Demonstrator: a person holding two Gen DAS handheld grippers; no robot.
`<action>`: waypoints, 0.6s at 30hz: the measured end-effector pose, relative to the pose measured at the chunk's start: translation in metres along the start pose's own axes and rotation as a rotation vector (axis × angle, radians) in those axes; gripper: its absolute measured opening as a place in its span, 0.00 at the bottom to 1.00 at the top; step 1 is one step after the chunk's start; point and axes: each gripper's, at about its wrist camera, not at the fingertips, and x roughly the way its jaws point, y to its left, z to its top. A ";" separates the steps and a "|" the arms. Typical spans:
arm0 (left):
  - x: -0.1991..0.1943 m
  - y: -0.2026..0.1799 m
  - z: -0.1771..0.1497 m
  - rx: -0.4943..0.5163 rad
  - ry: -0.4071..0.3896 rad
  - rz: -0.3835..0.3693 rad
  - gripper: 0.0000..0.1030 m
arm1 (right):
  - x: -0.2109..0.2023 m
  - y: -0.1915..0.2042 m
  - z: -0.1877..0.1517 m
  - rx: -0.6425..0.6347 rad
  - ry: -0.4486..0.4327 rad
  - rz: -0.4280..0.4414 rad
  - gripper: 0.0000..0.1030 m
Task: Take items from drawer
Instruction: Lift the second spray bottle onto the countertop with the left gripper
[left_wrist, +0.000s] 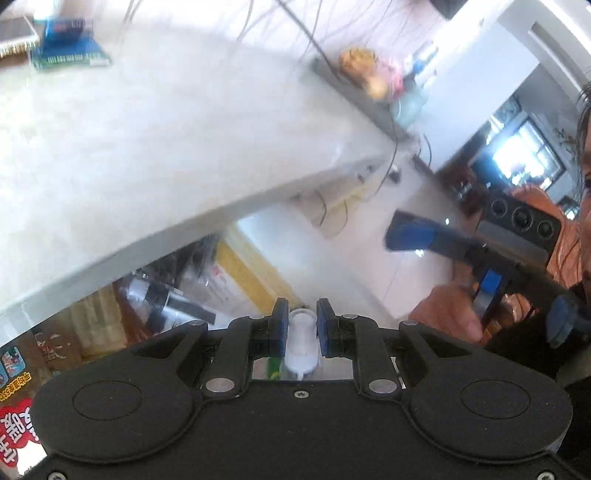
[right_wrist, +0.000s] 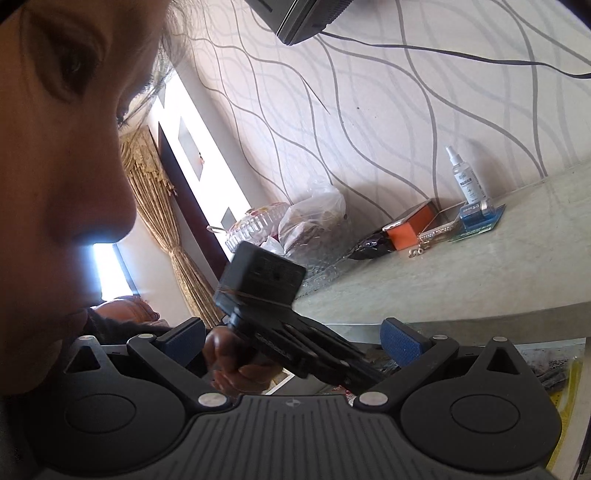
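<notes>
- I see the left tongs (left_wrist: 302, 325) pinching a small clear-capped bottle (left_wrist: 302, 341) between their blue pads, held in the air below the worktop (left_wrist: 166, 147) edge.
- Right tongs (right_wrist: 293, 339) spread wide, nothing between the pads.
- Open drawer (left_wrist: 122, 314) under the worktop, cluttered; contents blurred.
- Spray bottle (right_wrist: 466, 177) upright on the worktop by the wall.

Left wrist view: sits just behind the left tongs (left_wrist: 303, 325), tilted and angled down over the near edge of the pale worktop (left_wrist: 155, 140), very close.
Right wrist view: sits behind the right tongs (right_wrist: 293, 341), level, facing across the worktop (right_wrist: 461, 266) to the patterned wall.
Shared: the worktop and its blue box (left_wrist: 70, 42) (right_wrist: 476, 216); each view catches the other tongs.
</notes>
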 end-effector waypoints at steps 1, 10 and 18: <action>0.000 0.000 -0.001 -0.002 -0.005 0.006 0.15 | 0.000 0.000 0.000 0.001 -0.001 -0.002 1.00; -0.039 0.022 0.034 -0.079 -0.132 0.065 0.15 | -0.006 -0.002 0.001 0.016 -0.028 0.000 1.00; -0.080 -0.022 0.080 -0.002 -0.340 0.161 0.15 | -0.008 0.000 0.001 0.005 -0.037 -0.004 1.00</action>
